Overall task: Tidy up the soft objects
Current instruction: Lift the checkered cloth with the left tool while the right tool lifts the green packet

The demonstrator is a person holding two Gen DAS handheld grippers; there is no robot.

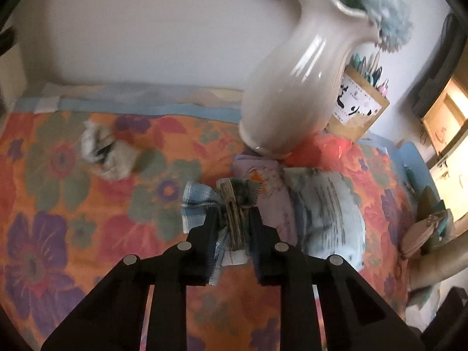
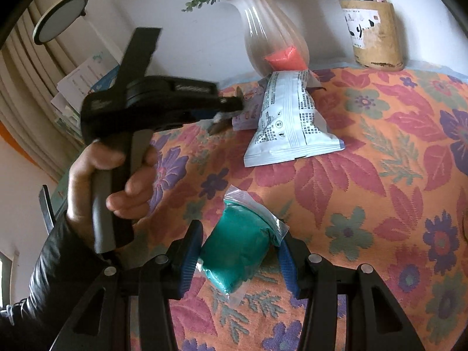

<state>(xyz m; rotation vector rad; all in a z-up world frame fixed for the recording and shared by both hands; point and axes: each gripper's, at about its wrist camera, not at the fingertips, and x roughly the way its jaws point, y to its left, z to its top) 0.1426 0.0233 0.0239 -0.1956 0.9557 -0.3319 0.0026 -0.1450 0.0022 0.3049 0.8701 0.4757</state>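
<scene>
In the left wrist view my left gripper (image 1: 233,219) is shut on a bunched blue checked cloth (image 1: 197,201), which spills out to the left of the fingers. A crumpled grey cloth (image 1: 102,152) lies farther left on the floral table cover (image 1: 58,204). In the right wrist view my right gripper (image 2: 239,256) is shut on a teal soft lump in a clear zip bag (image 2: 237,248), its blue pads (image 2: 191,251) against both sides. A hand holds the left gripper (image 2: 231,108) by a white printed packet (image 2: 289,122) and a lilac packet (image 2: 248,114).
A white vase (image 2: 272,29) with blue flowers stands at the back, with an orange-red bag (image 2: 285,58) at its foot. A pen holder (image 2: 376,35) stands to its right. Papers (image 2: 82,87) are stacked at the far left, and the wall runs behind.
</scene>
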